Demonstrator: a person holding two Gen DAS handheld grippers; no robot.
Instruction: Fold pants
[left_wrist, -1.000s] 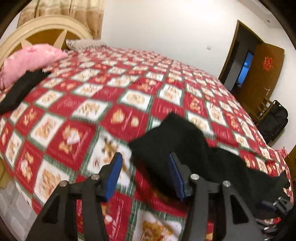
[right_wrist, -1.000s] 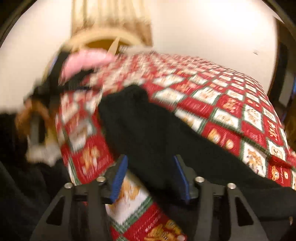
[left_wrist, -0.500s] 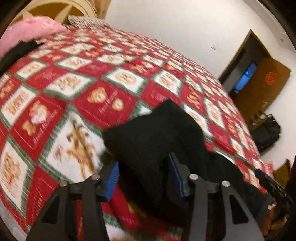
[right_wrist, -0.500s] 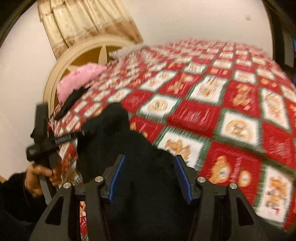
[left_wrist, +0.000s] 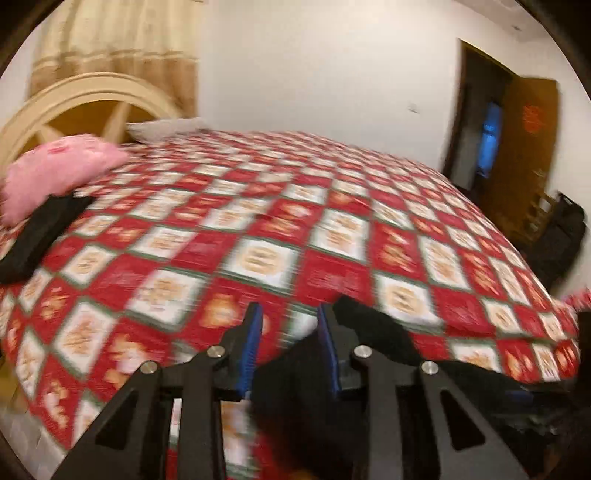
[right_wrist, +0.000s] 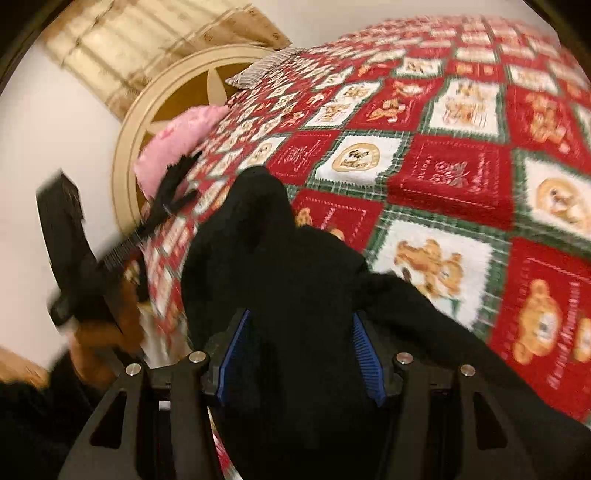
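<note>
Black pants (right_wrist: 280, 266) lie bunched at the near edge of the bed, on the red and white bear quilt (right_wrist: 454, 177). My right gripper (right_wrist: 301, 354) is open, its blue pads on either side of the black cloth, not closed on it. In the left wrist view the pants (left_wrist: 373, 332) lie low right. My left gripper (left_wrist: 290, 343) is open above the quilt (left_wrist: 258, 236), with the cloth just behind and below its right finger (left_wrist: 328, 350). The left gripper also shows at the left of the right wrist view (right_wrist: 74, 258), held in a hand.
A pink pillow (left_wrist: 55, 170) and a folded black garment (left_wrist: 40, 232) lie by the cream headboard (left_wrist: 92, 107). A grey pillow (left_wrist: 166, 127) is further back. A doorway (left_wrist: 487, 122) and a black bag (left_wrist: 561, 236) stand at the right.
My left gripper has pulled back and tilted up, off the pants, and its jaws stand narrower. My right gripper has moved down over the cloth, still open.
</note>
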